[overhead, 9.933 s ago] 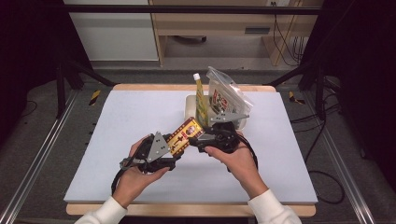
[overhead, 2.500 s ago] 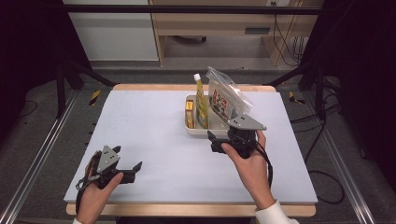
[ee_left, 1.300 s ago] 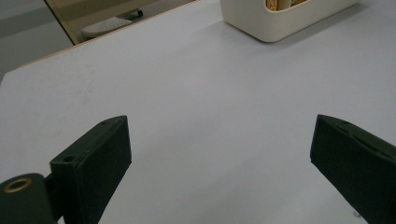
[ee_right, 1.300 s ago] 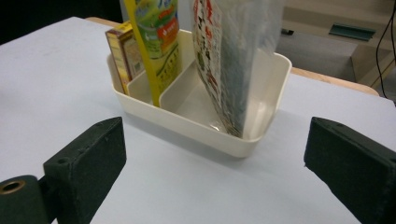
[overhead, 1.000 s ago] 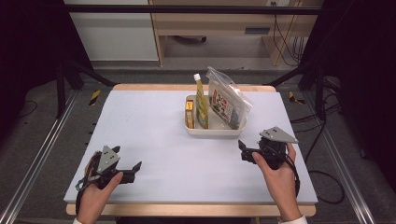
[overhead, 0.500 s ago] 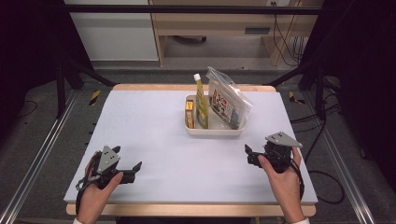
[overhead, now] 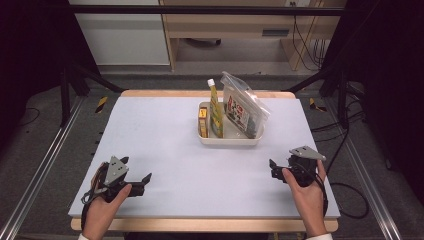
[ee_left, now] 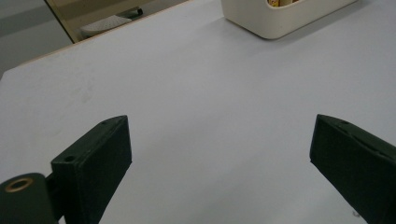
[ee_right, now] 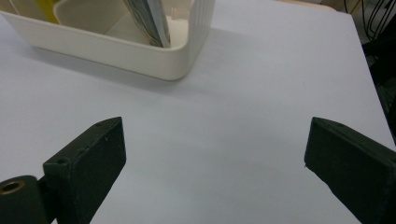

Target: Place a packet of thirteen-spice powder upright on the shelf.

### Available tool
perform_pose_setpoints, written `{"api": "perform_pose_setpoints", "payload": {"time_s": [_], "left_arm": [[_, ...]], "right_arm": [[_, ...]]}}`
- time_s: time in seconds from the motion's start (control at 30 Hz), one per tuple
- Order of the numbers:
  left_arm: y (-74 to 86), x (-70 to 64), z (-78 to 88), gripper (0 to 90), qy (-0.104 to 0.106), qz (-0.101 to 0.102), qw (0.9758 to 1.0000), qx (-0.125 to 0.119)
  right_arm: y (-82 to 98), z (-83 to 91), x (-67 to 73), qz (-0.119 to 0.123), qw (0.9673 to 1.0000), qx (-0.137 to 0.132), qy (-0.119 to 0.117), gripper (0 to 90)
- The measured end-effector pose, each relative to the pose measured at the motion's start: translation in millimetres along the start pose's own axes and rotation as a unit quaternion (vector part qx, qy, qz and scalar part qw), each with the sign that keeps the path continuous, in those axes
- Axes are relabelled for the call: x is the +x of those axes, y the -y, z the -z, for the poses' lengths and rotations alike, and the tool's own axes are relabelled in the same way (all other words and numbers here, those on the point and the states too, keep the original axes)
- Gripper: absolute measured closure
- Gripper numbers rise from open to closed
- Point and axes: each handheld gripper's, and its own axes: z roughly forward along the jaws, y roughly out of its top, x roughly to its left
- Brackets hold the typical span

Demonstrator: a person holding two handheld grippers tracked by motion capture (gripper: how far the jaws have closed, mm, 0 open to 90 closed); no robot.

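A cream tray (overhead: 227, 141) stands at the back middle of the white table. In it stand a yellow bottle with a white cap (overhead: 215, 112), a small orange box (overhead: 202, 121) and a clear pouch (overhead: 243, 111) that leans right. My left gripper (overhead: 143, 183) rests open near the front left corner, with nothing between its jaws (ee_left: 219, 163). Open and empty too, my right gripper (overhead: 273, 169) sits near the front right edge and faces the tray (ee_right: 116, 51) and the pouch (ee_right: 149, 18). The tray's corner (ee_left: 280, 18) lies far ahead in the left gripper view.
The white table top (overhead: 165, 130) has a wooden rim. Metal rails (overhead: 40, 170) run along both sides on the floor. Cables (overhead: 345, 190) lie to the right of the table, and a wooden shelf (overhead: 225, 30) stands behind it.
My right gripper has drawn back from the tray to the front right of the table and settled lower. The left gripper stays in place near the front left corner.
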Motion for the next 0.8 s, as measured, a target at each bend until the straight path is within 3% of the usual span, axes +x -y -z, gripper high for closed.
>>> {"api": "perform_pose_setpoints", "payload": {"time_s": [0.4, 0.67, 0.8], "left_arm": [[2.5, 5.3, 0.0, 5.6, -0.010, 0.007, 0.9998, 0.013], [4.1, 6.9, -1.4, 5.6, -0.011, 0.011, 0.9996, 0.022], [4.6, 8.8, -1.6, 5.6, -0.012, 0.015, 0.9996, 0.022]], "right_arm": [[17.9, -8.0, -13.6, -0.017, 0.9998, 0.008, 0.008, 8.9], [28.6, -16.4, -10.8, -0.021, 0.9994, 0.024, -0.011, 9.6], [33.8, -16.8, -6.3, -0.001, 0.9996, 0.021, -0.019, 9.5]]}}
